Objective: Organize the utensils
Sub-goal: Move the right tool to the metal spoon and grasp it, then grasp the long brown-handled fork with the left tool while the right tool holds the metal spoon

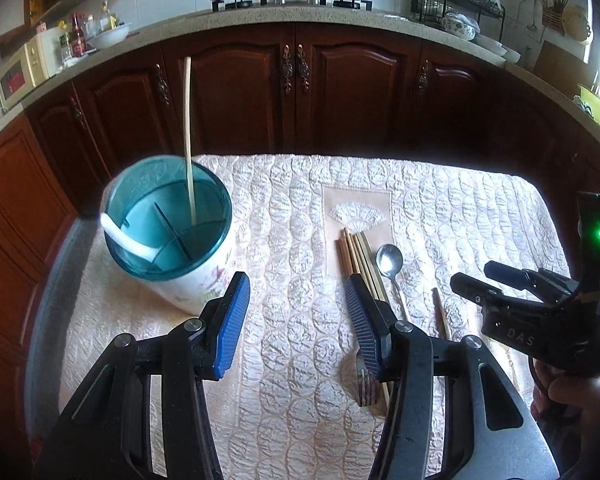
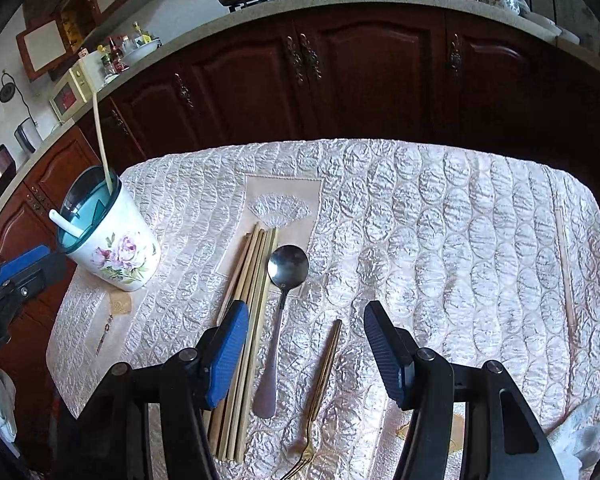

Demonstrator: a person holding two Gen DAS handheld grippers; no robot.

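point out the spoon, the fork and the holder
spoon [image 2: 288,266], right wrist view, on its bowl
fork [image 2: 324,364], right wrist view, on its handle
holder [image 2: 118,258], right wrist view, on its flowered wall

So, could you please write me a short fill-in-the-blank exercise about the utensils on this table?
1. The metal spoon lies between the bundle of chopsticks and the gold ____.
2. The holder with the teal rim is printed with ____.
3. One long chopstick stands ____ the holder.
4. Nothing is between the pads of the right gripper, so its jaws are ____.

Missing words: fork; flowers; inside; open
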